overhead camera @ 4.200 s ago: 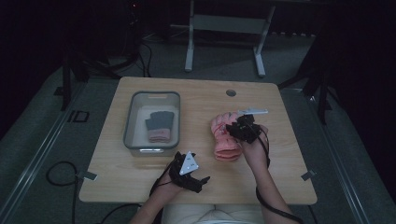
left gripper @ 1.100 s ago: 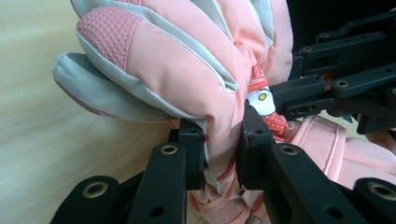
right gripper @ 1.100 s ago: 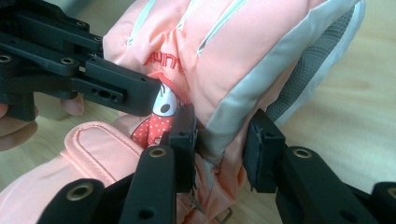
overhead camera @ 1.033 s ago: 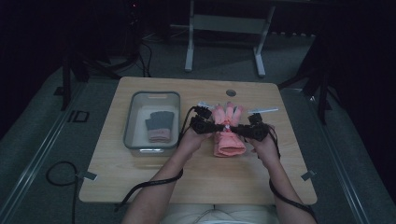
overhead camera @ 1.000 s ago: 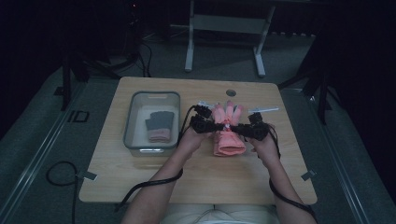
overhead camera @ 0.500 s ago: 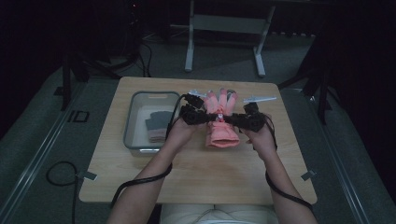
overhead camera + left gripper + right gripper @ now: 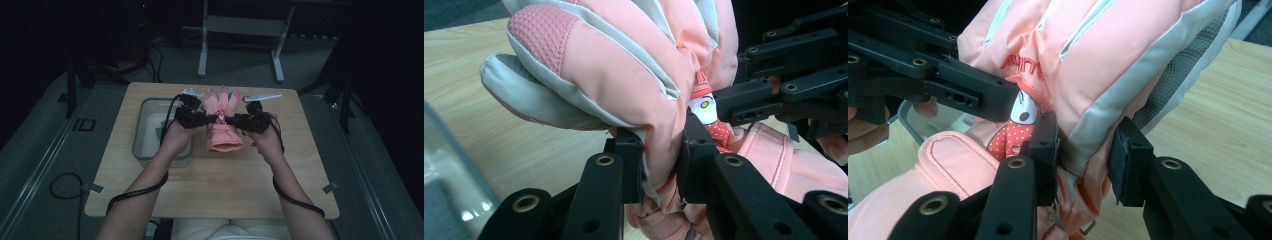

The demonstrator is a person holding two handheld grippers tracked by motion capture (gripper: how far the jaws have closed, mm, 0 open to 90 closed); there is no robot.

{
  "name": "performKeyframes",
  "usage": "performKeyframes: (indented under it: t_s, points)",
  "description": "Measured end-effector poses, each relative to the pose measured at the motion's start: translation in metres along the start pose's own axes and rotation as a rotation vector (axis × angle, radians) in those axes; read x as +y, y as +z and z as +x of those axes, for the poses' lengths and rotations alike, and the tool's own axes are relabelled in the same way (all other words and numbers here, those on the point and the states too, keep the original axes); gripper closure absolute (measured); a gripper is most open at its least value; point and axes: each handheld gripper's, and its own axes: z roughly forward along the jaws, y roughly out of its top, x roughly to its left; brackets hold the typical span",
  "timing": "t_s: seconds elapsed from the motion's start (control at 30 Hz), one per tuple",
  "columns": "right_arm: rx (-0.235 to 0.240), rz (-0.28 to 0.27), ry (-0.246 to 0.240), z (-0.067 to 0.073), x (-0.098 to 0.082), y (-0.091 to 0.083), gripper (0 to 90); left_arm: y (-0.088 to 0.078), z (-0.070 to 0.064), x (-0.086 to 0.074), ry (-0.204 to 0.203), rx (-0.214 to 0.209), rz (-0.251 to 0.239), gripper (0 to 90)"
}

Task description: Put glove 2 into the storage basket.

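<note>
Left gripper: fingers clamped on edge of pink glove, padding squeezed between pads. Right gripper: fingers closed on opposite edge of same glove, grey side panel pinched between. Glove: held between both grippers above surface, glove's finger end away from person, cuff hanging toward person. Clear bin: on surface, left of glove, just beside left hand; contents unclear.

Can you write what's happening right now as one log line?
left tool: shut on pink glove | right tool: shut on pink glove | glove: lifted above table | bin: left of it
</note>
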Motion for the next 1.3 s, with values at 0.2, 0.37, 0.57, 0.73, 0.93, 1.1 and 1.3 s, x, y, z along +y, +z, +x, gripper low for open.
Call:
performKeyframes:
  t_s: [0.2, 0.37, 0.57, 0.73, 0.93, 1.1, 1.3]
  points:
    - [0.012, -0.002, -0.017, 0.011, 0.011, 0.009, 67.6, -0.02, 0.011, 0.0, -0.015, 0.024, -0.012, 74.6]
    - [0.027, 0.003, -0.037, 0.025, 0.025, 0.021, 67.6, -0.038, 0.02, -0.001, -0.023, 0.056, -0.022, 74.6]
    - [0.045, 0.004, -0.056, 0.042, 0.036, 0.036, 67.7, -0.058, 0.031, -0.005, -0.032, 0.085, -0.027, 74.7]
    - [0.068, 0.009, -0.07, 0.053, 0.045, 0.048, 67.7, -0.074, 0.041, -0.008, -0.042, 0.108, -0.028, 74.7]
    - [0.101, 0.017, -0.096, 0.072, 0.059, 0.067, 67.7, -0.095, 0.053, -0.013, -0.059, 0.139, -0.027, 74.7]
    - [0.114, 0.02, -0.109, 0.085, 0.067, 0.078, 67.6, -0.113, 0.065, -0.017, -0.079, 0.163, -0.029, 74.7]
    - [0.129, 0.039, -0.111, 0.098, 0.071, 0.102, 67.6, -0.122, 0.081, -0.026, -0.097, 0.199, -0.001, 74.6]
